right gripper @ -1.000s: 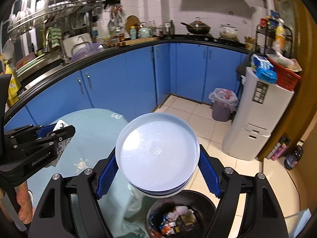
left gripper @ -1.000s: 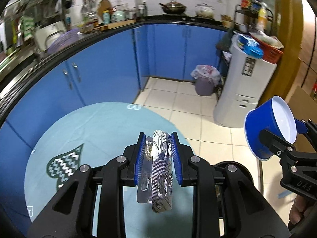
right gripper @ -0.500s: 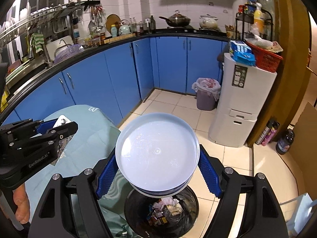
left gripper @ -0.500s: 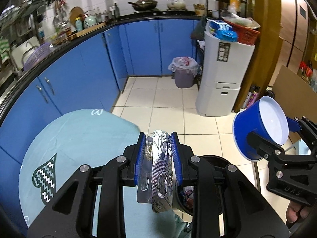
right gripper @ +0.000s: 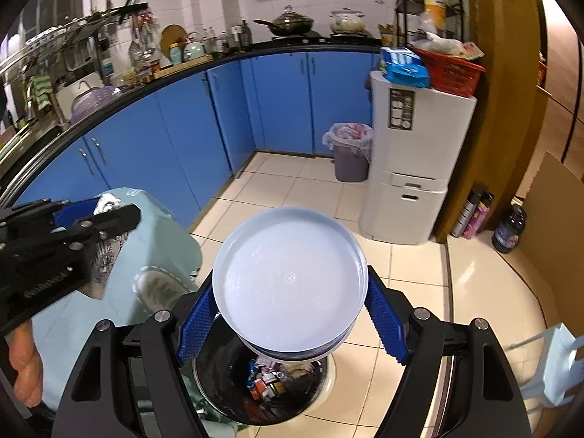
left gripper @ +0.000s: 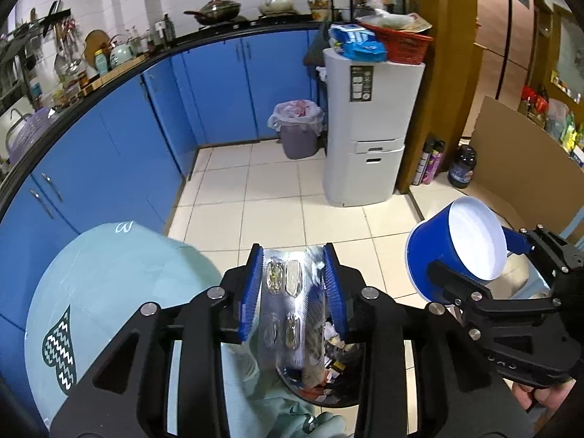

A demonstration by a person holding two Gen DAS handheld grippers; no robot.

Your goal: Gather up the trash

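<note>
My left gripper has opened; silver blister packs hang loose between its spread blue pads, over the dark trash bin. It also shows in the right wrist view at the left, foil still by its fingers. My right gripper is shut on a blue cup with a white inside, held above the bin, which holds mixed trash. In the left wrist view the cup is to the right of the bin.
A round table with a pale green cloth lies left of the bin. Blue cabinets curve behind. A white cabinet and a small lined bin stand at the back. Cardboard leans at the right.
Both grippers moved right, off the table and over the bin. The left jaws widened and the blister packs slipped lower between the pads.
</note>
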